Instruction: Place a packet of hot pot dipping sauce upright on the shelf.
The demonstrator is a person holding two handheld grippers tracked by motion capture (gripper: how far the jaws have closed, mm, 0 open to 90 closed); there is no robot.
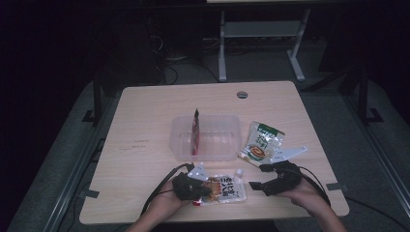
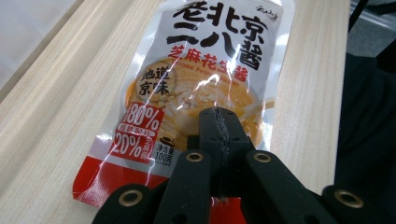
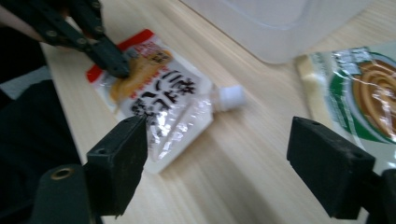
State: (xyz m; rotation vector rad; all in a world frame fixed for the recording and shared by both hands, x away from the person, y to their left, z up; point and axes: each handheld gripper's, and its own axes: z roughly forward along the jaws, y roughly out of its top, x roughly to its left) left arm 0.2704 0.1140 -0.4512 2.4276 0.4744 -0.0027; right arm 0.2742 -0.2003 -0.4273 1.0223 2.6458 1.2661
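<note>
My left gripper (image 2: 218, 122), jaws pressed together, pins the sauce pouch (image 2: 205, 79) flat so my right gripper (image 3: 219, 163), jaws spread wide, can grab it.

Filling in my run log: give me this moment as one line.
left gripper: shut, pressing orange-red spouted sauce pouch | right gripper: open, hovering | clear plastic tub: one red pouch upright

Sauce pouch (image 1: 226, 189), orange-red and white print with a white screw cap, lies flat, face up, near my edge of the table, cap toward the right.
</note>
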